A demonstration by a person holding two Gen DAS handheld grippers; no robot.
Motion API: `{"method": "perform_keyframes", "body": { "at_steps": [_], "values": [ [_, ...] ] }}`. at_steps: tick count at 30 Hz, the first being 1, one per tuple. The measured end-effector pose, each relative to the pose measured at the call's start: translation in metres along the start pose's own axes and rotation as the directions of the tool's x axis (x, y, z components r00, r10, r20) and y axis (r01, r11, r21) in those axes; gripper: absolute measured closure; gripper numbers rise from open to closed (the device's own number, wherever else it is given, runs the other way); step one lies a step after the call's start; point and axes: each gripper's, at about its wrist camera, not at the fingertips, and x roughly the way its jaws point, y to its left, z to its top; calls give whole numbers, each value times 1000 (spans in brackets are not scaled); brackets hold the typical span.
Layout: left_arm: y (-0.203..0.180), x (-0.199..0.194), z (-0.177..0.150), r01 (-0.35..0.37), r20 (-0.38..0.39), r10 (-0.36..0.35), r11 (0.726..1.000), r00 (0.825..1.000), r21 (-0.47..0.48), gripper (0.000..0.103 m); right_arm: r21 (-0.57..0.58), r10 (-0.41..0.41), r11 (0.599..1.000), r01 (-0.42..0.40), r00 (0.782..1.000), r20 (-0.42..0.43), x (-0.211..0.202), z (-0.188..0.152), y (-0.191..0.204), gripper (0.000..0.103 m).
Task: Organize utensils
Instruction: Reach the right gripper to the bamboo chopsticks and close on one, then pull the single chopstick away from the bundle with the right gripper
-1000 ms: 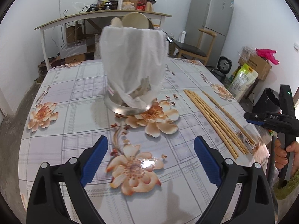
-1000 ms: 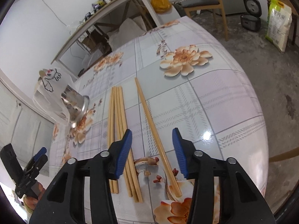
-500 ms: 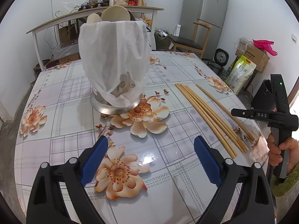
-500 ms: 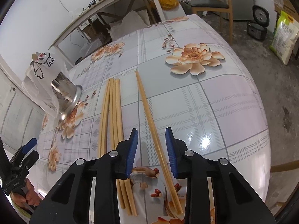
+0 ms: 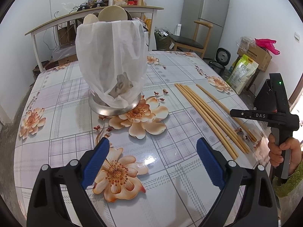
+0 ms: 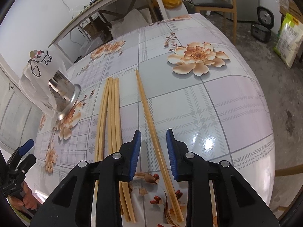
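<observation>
The right gripper [image 6: 153, 147] hangs over the near end of the single chopstick [image 6: 149, 117]; its blue pads have just been closing and stand a narrow gap apart, the chopstick lying on the table [image 6: 227, 113] in that gap, untouched as far as the view shows. The chopstick's near end is partly hidden by the black frame. Just left of it lies the bundle of chopsticks [image 6: 111, 117], its near ends also covered. The left gripper [image 5: 151, 162] has its jaws wide apart over the tablecloth, holding nothing. Beyond the bundle, well apart from it, stands the steel utensil holder [image 5: 113, 107], wrapped in a white plastic bag [image 5: 111, 56] that blurs its contents; only pale rounded tops stick out above the rim.
</observation>
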Motion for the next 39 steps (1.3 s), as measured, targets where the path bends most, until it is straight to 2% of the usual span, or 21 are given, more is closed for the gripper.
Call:
{"method": "perform_keyframes", "body": {
  "at_steps": [6,14,20,39],
  "values": [
    [0,0,0,0,-1,0,1000,1000,-2,12,-30,-7,1000,7,1000,1,6,2,7,79],
    [1,-1,-2,6,-1,-6,1000,1000,-9,12,-86,4,996,-5,1000,-11,15,2,25,97],
    [7,-1,-4,7,-2,-7,1000,1000,-19,12,-169,-5,986,3,1000,-16,20,-3,49,98],
    [18,-3,-12,22,2,-22,998,1000,-59,12,-285,69,955,-87,995,-75,23,-36,107,98]
  ]
}}
